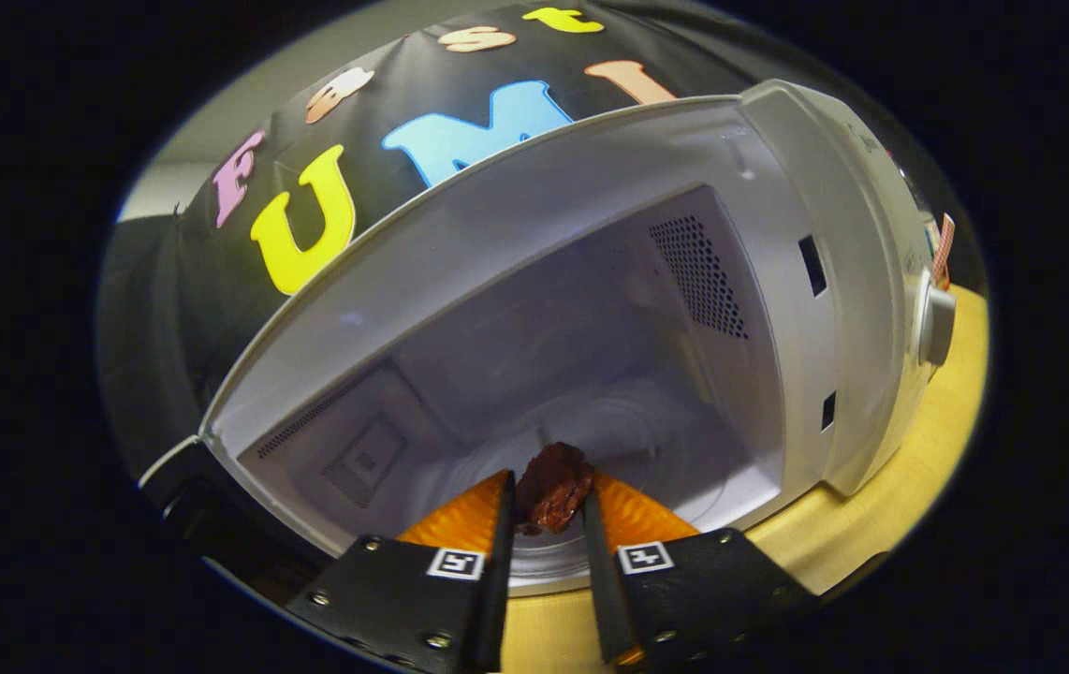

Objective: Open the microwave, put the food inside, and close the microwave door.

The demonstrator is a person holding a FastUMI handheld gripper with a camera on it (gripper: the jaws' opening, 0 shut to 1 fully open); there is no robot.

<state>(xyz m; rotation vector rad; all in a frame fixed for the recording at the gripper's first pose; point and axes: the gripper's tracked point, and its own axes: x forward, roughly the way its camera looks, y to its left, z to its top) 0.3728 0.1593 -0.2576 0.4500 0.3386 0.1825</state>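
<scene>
A white microwave point(834, 281) stands open on a wooden table, its cavity facing me and tilted in the view. My gripper point(549, 501) is shut on a dark brown piece of food point(553, 487), which both fingers press from the sides. The food hangs just inside the cavity mouth, over the round glass turntable point(684, 459). The microwave's dark door point(216, 515) is swung out to the left of the fingers.
A perforated vent point(698, 276) is on the cavity's right wall, and a knob point(937, 323) sticks out of the control panel further right. The wooden tabletop point(909, 468) runs under and to the right of the microwave. Black booth cloth hangs behind.
</scene>
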